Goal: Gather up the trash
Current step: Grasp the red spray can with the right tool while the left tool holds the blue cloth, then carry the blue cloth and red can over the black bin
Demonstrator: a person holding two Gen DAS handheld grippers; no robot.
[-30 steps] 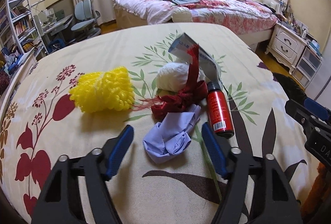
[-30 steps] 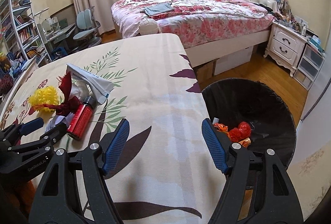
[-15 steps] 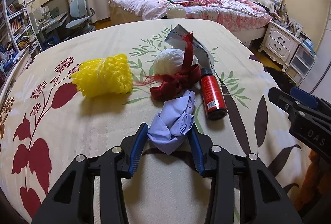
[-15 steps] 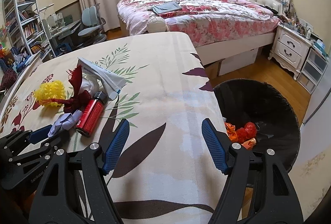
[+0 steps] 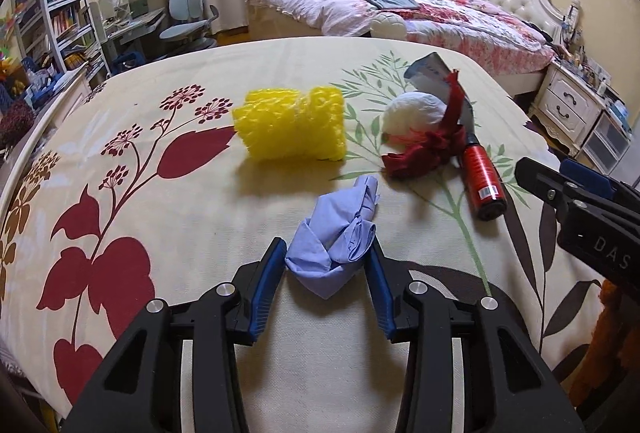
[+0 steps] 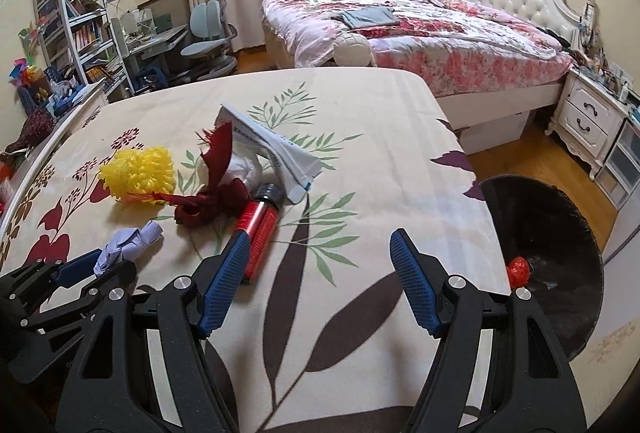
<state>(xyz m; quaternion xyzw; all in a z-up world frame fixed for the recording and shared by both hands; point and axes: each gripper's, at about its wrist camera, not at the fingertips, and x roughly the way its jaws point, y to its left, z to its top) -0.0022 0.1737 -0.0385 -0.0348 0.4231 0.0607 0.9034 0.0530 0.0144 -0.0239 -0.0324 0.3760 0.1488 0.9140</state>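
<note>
The left gripper (image 5: 326, 265) is pinching only the crumpled lilac paper wad's (image 5: 334, 253) loose folds, risking slippage; the right gripper (image 6: 316, 281) is hanging open.

The white wad (image 5: 414, 109) is partly covered by the red ribbon (image 5: 424, 153), and the grey-white packet (image 5: 434, 73) runs behind both. In the right wrist view the trash bin (image 6: 560, 229) is cut off below by the right claw (image 6: 318, 285), and the red scrap (image 6: 519, 269) inside it is too small to identify. The print on the red can (image 5: 482, 179) is unreadable.
</note>
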